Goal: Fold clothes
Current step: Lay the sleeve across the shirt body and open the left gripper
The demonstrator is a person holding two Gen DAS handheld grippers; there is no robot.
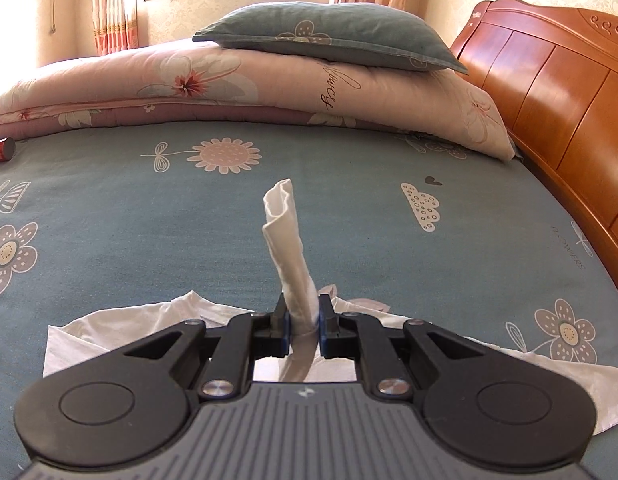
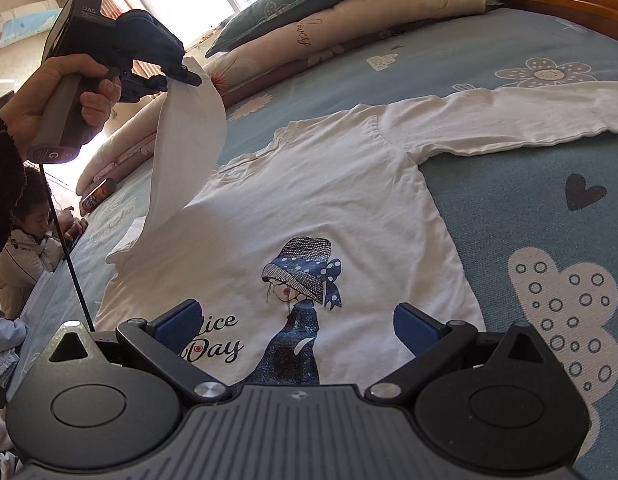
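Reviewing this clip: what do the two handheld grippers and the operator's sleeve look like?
Both grippers have black linkage arms on round pivots, silver bolts, a ribbed grey body and blue finger pads. The left gripper has a grey pistol handle, a black housing lettered "DAS" and a thin black cable. The sleeve is dark.

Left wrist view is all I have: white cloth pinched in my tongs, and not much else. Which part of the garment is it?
Observer: A sleeve of the shirt, lifted off the bed by the left tongs.
Operator: How does the rest of it lie?
Observer: Flat, print side up, with a girl in a hat showing.
Operator: And the other sleeve?
Observer: Stretched straight out on the bed, not yet folded.
Operator: What are the right tongs doing?
Observer: The right tongs are open over the shirt's lower part, holding nothing.
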